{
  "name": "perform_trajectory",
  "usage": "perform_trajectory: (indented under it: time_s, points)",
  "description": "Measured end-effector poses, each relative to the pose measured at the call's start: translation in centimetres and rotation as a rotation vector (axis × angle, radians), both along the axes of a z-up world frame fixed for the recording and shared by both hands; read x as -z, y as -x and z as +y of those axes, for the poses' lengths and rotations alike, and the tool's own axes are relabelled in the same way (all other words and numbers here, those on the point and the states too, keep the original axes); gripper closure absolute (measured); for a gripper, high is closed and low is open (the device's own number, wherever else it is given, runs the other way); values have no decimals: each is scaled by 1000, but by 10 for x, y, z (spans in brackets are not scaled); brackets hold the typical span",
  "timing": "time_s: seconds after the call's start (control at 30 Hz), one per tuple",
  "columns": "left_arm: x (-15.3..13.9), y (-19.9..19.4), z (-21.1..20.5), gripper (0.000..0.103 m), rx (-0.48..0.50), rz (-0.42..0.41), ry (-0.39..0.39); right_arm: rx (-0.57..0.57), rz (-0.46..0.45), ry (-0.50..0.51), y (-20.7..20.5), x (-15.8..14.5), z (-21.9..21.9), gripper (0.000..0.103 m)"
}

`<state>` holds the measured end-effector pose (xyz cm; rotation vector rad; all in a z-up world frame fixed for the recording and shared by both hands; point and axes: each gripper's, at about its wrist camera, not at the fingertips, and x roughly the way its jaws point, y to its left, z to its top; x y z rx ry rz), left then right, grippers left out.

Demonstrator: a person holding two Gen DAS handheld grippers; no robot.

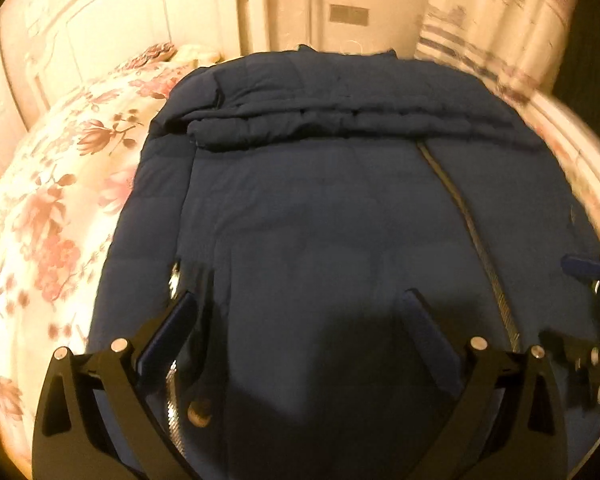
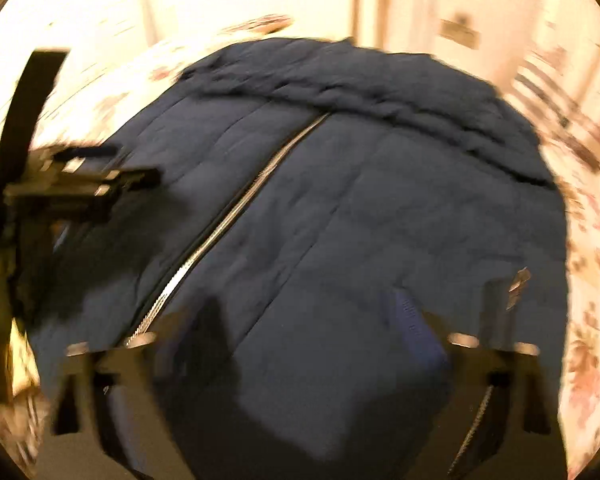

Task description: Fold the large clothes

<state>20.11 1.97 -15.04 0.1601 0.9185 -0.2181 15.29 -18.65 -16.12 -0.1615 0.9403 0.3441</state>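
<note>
A large navy padded jacket (image 1: 320, 220) lies flat on the bed, front side up, with its silver zipper (image 1: 472, 232) running down it. A sleeve (image 1: 320, 124) is folded across the upper part. My left gripper (image 1: 300, 298) hovers open over the lower left of the jacket, close to a pocket zipper pull (image 1: 175, 276). The right gripper (image 1: 594, 276) shows at the right edge. In the blurred right wrist view, the right gripper (image 2: 304, 312) stands open over the jacket (image 2: 340, 200), right of the zipper (image 2: 236, 204). The left gripper (image 2: 112, 172) is at the left.
A floral bedsheet (image 1: 52, 200) surrounds the jacket and also shows on the right (image 2: 592, 280). A white headboard (image 1: 80, 40) stands at the far left, with a pillow (image 1: 156, 52) below it. A striped curtain (image 1: 500, 20) hangs beyond the bed's far edge.
</note>
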Motion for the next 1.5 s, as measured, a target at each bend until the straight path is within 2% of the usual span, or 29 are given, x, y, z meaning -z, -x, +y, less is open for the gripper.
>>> perform_trajectory:
  time_s: [0.1, 0.23, 0.3, 0.33, 0.37, 0.4, 0.47, 0.5, 0.53, 0.57, 0.77, 0.87, 0.93, 1.03, 1.07, 1.13, 1.23, 1.33, 1.4, 1.47, 1.5]
  points:
    - [3, 1, 3, 2, 6, 16, 15, 2, -25, 16, 7, 5, 4, 27]
    - [2, 3, -1, 2, -10, 22, -34, 38, -18, 35, 5, 1, 3, 27]
    - [-9, 17, 5, 2, 14, 18, 21, 58, -15, 20, 14, -8, 5, 26]
    - [-15, 23, 8, 2, 36, 13, 55, 38, -19, 0, 21, -14, 7, 24]
    - [-20, 32, 9, 2, 62, 1, 78, 4, -29, -6, 32, -19, 11, 12]
    - [-26, 44, 7, 2, 99, -24, 78, -27, -33, 4, 41, -19, 15, 7]
    - [-21, 55, -1, 2, 135, -35, 15, -89, -9, 63, 53, -8, 27, 7]
    - [-7, 57, -7, 2, 145, -7, -55, -90, 9, 100, 54, 3, 30, 7]
    - [3, 56, -9, 2, 147, 17, -72, -77, 8, 103, 54, 13, 30, 5]
    - [7, 57, -6, 2, 140, -16, -37, -62, -4, 67, 54, 15, 27, 4]
    - [4, 58, -7, 2, 128, -14, -38, -38, 12, 70, 59, 9, 27, 5]
    - [-6, 76, 2, 2, 146, -20, 39, -36, -27, 27, 79, -4, 22, 5]
    - [-9, 93, 11, 2, 172, -59, 44, -65, -51, -10, 95, -10, 20, 4]
    - [7, 114, 16, 2, 200, -87, -33, -92, -45, 10, 114, 8, 15, 4]
    - [12, 119, 22, 2, 204, -126, -4, -90, -78, -13, 120, 19, 9, 4]
    - [16, 124, 27, 2, 199, -175, 24, -79, -134, -52, 127, 21, 6, 4]
    - [11, 122, 25, 2, 189, -157, 3, -70, -120, -24, 127, 17, 8, 4]
    - [0, 131, 35, 2, 181, -175, 58, -39, -150, 11, 137, 4, 6, 4]
    - [-2, 143, 42, 2, 191, -202, 74, -45, -180, -17, 147, 2, -2, 4]
    - [8, 148, 44, 2, 202, -191, 48, -54, -169, -43, 153, 13, -10, 4]
    - [15, 151, 46, 2, 207, -215, 46, -57, -189, -51, 158, 19, -13, 4]
